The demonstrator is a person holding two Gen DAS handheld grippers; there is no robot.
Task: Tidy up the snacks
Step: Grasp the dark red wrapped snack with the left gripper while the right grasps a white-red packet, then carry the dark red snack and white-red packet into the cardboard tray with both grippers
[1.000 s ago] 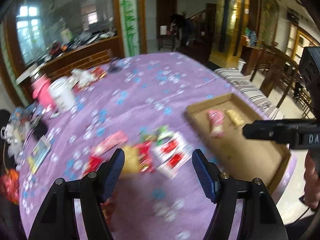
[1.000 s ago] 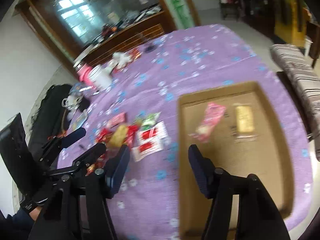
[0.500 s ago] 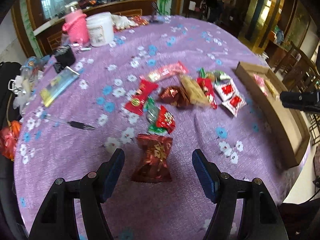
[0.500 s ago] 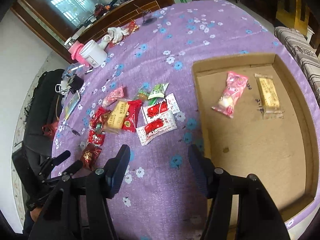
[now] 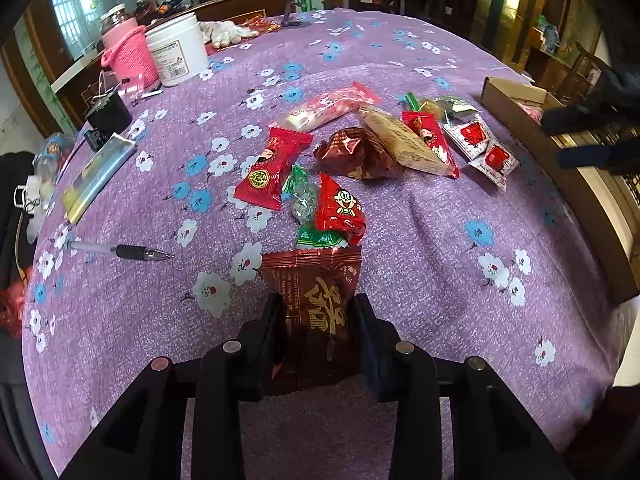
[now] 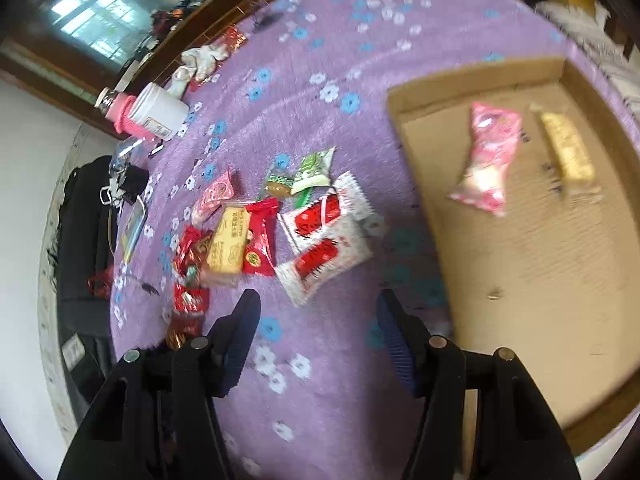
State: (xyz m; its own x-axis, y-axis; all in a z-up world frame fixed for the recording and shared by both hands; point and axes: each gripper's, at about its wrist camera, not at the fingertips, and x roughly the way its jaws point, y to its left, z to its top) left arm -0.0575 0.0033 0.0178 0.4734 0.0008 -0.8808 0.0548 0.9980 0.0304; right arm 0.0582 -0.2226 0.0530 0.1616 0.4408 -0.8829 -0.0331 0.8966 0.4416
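1. The left gripper (image 5: 320,328) is clamped on a dark red foil snack packet (image 5: 316,300) with gold characters, the packet pinched between both pads and fanning out ahead of them over the purple floral tablecloth (image 5: 440,264).
2. Just ahead of that claw lies a red packet with a cartoon face (image 5: 339,208), overlapping a green wrapped candy (image 5: 304,200); a second red packet (image 5: 272,168) lies to its left.
3. Farther ahead sit a crumpled dark red foil packet (image 5: 356,154), a tan bar (image 5: 400,140) and a long pink packet (image 5: 328,106).
4. Ahead and right of the left claw are two white-and-red sachets (image 5: 482,148), near the cardboard tray (image 5: 596,200) at the table's right edge.
5. A pen (image 5: 120,250) lies left of the left claw; a pink holder (image 5: 130,56) and white tub (image 5: 176,54) stand far ahead on the left.
6. The right gripper (image 6: 318,336) hangs above the cloth with its jaws wide apart and nothing between them; this view is motion-blurred.
7. Ahead of the right claw lie the two white-and-red sachets (image 6: 324,240), with the rest of the snack pile to their left.
8. To the right claw's right, the tray (image 6: 420,184) holds a pink packet (image 6: 486,156) and a yellow bar (image 6: 566,152), lying side by side and apart.
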